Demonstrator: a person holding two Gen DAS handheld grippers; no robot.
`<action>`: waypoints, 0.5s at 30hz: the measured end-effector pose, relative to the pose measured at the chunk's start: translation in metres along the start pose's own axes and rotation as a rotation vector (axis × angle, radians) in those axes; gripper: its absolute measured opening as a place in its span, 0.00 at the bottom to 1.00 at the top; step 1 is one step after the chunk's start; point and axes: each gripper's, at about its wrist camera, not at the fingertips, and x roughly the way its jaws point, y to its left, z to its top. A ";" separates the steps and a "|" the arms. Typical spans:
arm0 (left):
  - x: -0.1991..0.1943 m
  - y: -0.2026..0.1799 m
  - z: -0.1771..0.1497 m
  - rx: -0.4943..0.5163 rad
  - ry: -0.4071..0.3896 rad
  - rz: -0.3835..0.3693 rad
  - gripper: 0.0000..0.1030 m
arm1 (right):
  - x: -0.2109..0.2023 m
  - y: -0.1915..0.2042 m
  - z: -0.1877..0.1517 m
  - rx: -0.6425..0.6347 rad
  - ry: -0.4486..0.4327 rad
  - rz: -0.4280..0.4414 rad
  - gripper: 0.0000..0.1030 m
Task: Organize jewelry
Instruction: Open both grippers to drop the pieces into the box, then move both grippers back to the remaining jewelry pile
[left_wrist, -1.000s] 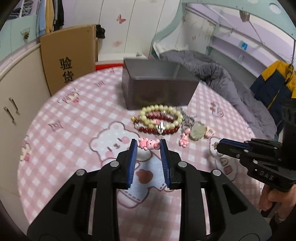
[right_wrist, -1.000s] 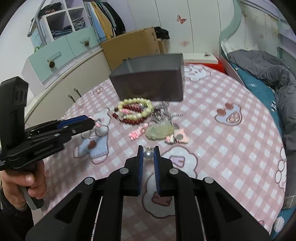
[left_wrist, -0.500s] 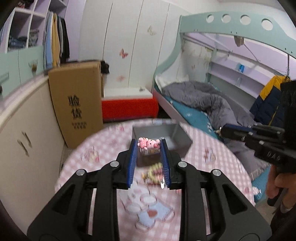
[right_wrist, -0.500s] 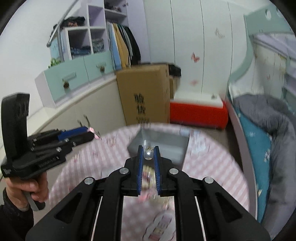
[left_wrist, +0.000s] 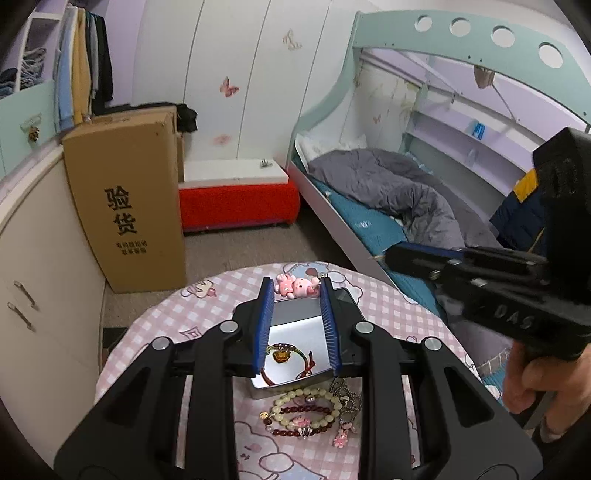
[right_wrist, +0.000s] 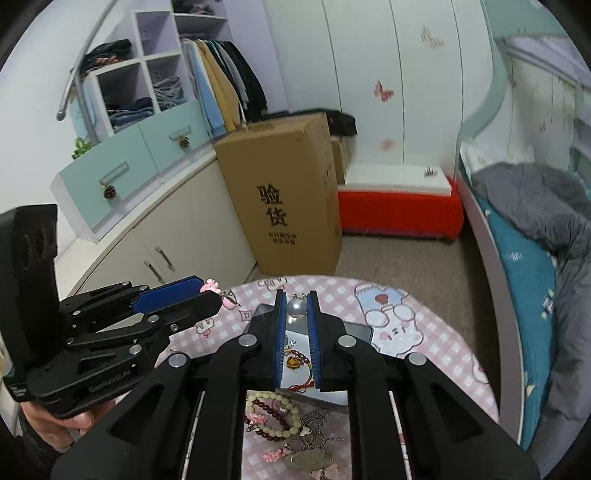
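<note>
Gripping a pink charm (left_wrist: 297, 287), the left gripper (left_wrist: 297, 291) is hovering over the grey box (left_wrist: 295, 325); the right gripper (right_wrist: 296, 306) is clamping a pearl (right_wrist: 296, 307). Only the right-wrist view is showing the green pendant (right_wrist: 306, 459).

The tray (left_wrist: 295, 384) sits on the round table (left_wrist: 155, 321), with a red-cord bracelet (left_wrist: 291, 360) inside it. On the near side of the tray lie the bead bracelets (left_wrist: 301, 415), and a ball chain (left_wrist: 349, 395) just to their right. Beyond the table, a cardboard box (left_wrist: 125, 199) stands far left against the cabinet (left_wrist: 40, 266), a low bench (left_wrist: 236, 192) farther back, the bed (left_wrist: 388, 199) on the right.
</note>
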 end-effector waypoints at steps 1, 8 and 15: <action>0.006 0.000 0.001 -0.003 0.011 0.001 0.24 | 0.007 -0.003 -0.001 0.010 0.015 -0.002 0.09; 0.037 0.007 -0.002 -0.017 0.095 0.011 0.54 | 0.039 -0.024 -0.009 0.104 0.058 -0.007 0.19; 0.015 0.025 -0.005 -0.053 -0.002 0.167 0.93 | 0.022 -0.047 -0.014 0.212 -0.029 -0.071 0.93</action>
